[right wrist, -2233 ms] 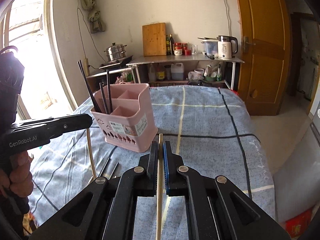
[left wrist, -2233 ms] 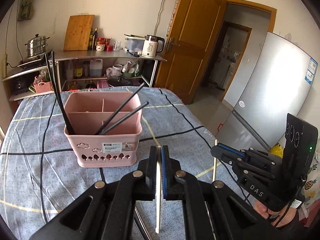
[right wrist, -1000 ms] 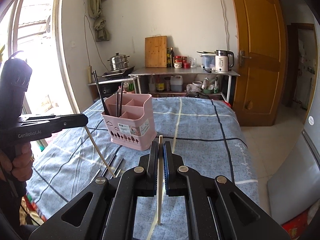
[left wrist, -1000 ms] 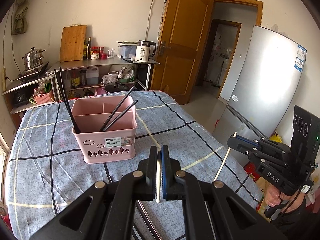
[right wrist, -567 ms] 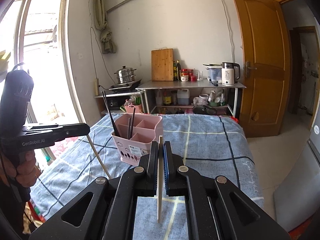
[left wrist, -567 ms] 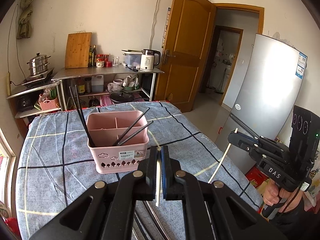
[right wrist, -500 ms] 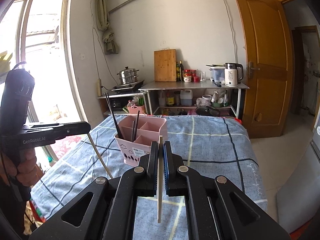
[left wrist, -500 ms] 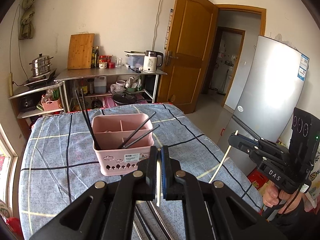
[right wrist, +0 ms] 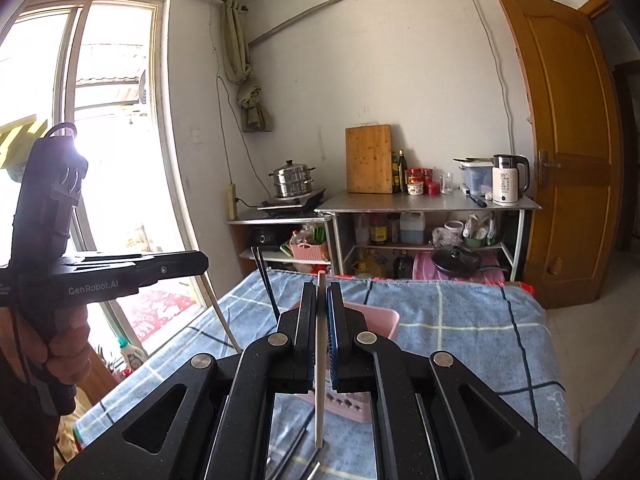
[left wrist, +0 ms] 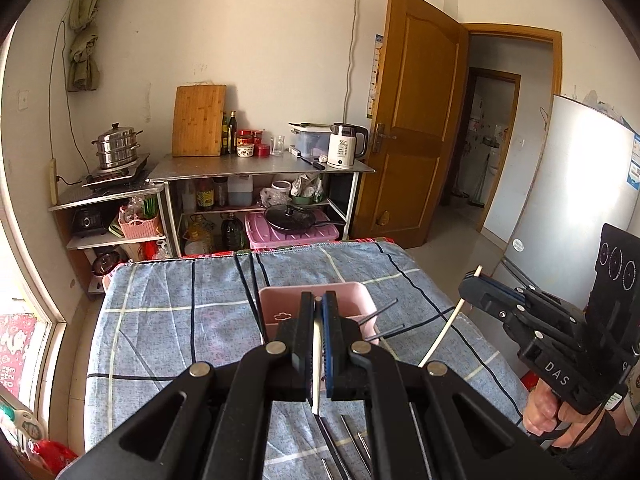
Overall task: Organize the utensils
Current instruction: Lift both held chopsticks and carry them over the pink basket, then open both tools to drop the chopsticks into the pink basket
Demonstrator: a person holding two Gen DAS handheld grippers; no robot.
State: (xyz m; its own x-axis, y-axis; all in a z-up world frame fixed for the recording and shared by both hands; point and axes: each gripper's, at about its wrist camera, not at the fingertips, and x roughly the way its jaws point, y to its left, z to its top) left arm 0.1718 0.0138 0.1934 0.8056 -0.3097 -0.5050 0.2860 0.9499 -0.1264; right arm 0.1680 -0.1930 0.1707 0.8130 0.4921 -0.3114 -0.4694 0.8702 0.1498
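My left gripper [left wrist: 319, 300] is shut on a pale chopstick [left wrist: 317, 360] that runs back between its fingers. Behind those fingers sits the pink basket [left wrist: 356, 304], partly hidden, with black chopsticks [left wrist: 384, 307] leaning out of it. To the right my right gripper [left wrist: 474, 284] hangs above the table edge, a pale chopstick [left wrist: 444, 332] slanting down from it. In the right wrist view the right gripper [right wrist: 321, 286] is shut on its pale chopstick [right wrist: 320, 360], with the basket [right wrist: 380, 320] just behind. The left gripper [right wrist: 200, 264] shows at the left with its chopstick [right wrist: 222, 316].
Blue plaid cloth covers the table [left wrist: 160, 320]. Loose metal chopsticks [left wrist: 348, 436] lie on it near me. Kitchen shelves [left wrist: 260, 168] with kettle, cutting board and pot stand behind. A fridge [left wrist: 560, 200] is at the right, a window [right wrist: 100, 120] at the left.
Both grippers have risen and drawn back from the basket, each still holding its chopstick. The basket now sits lower in both views, half hidden behind the fingers.
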